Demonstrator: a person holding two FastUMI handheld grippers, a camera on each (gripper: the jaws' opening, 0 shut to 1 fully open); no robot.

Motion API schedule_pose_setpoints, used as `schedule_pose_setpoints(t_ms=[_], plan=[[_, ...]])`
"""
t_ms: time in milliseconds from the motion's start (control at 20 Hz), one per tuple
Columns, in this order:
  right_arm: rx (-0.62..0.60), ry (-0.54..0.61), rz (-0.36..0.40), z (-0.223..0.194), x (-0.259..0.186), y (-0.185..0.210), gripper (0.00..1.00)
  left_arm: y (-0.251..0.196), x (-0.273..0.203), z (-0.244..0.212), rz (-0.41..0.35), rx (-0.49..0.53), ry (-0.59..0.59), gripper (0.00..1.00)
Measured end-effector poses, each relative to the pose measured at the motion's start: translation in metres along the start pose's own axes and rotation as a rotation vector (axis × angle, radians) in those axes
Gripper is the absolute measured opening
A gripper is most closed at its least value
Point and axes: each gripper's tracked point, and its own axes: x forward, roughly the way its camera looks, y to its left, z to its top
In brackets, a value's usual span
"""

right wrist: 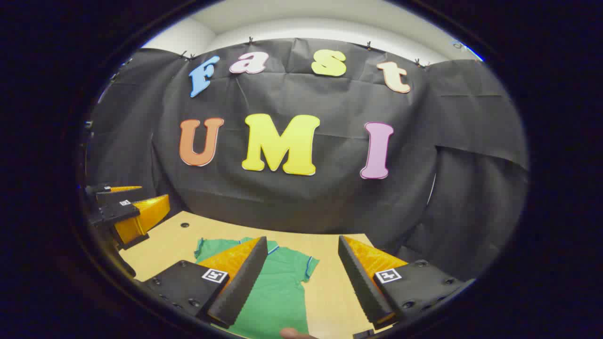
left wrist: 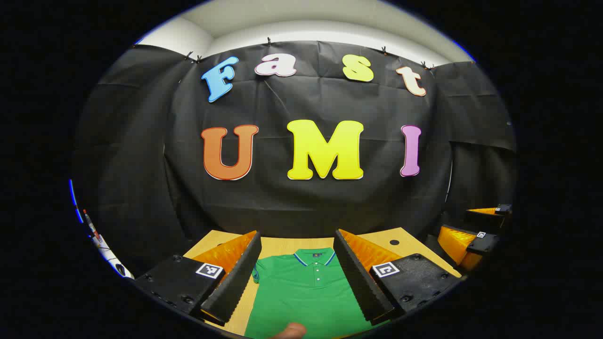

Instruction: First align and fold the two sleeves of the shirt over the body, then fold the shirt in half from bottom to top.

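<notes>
Your left tool [left wrist: 296, 275] and right tool [right wrist: 301, 278] hung wide open, empty, above the green short-sleeved polo shirt [left wrist: 306, 296] lying flat on the pale wooden surface [right wrist: 330, 282]. Pinching only one cloth layer, or the sleeves unevenly, could have skewed your fold.

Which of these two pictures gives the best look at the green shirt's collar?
The left gripper view: the shirt lies centred between the open fingers, with its collar and button placket plain. In the right gripper view the shirt sits off to the left, and a finger covers most of the collar, leaving both sleeves visible.

A green shirt [left wrist: 306, 294] with a blue-edged collar [left wrist: 314, 257] lies on a light wood-grain table [right wrist: 330, 292].
</notes>
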Motion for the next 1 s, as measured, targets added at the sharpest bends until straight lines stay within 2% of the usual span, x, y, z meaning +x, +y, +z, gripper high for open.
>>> schedule_pose_setpoints(t_ms=[200, 450, 500, 550, 850, 900, 950, 1000], plan=[[0.013, -0.018, -0.023, 0.004, 0.014, -0.013, 0.97, -0.012, 0.008, -0.002, -0.013, 0.005, 0.000, 0.99], [0.015, -0.018, -0.012, 0.007, 0.027, -0.014, 0.97, -0.018, 0.016, -0.001, -0.019, 0.003, 0.004, 0.99], [0.015, -0.019, -0.011, 0.009, 0.029, -0.014, 0.97, -0.019, 0.019, -0.002, -0.019, 0.004, 0.008, 0.93], [0.015, -0.017, -0.007, 0.008, 0.033, -0.015, 0.98, -0.021, 0.022, -0.002, -0.023, 0.002, 0.013, 0.99], [0.004, 0.002, 0.008, 0.004, 0.051, -0.013, 0.97, -0.023, 0.036, -0.010, -0.025, -0.011, 0.037, 0.99], [0.002, 0.008, 0.008, 0.002, 0.055, -0.012, 0.98, -0.023, 0.039, -0.012, -0.024, -0.016, 0.042, 0.93], [0.002, 0.017, 0.011, -0.001, 0.059, -0.012, 0.98, -0.023, 0.042, -0.015, -0.021, -0.020, 0.049, 0.99], [0.002, 0.032, 0.011, -0.007, 0.065, -0.013, 0.98, -0.021, 0.045, -0.016, -0.015, -0.024, 0.055, 0.99]])
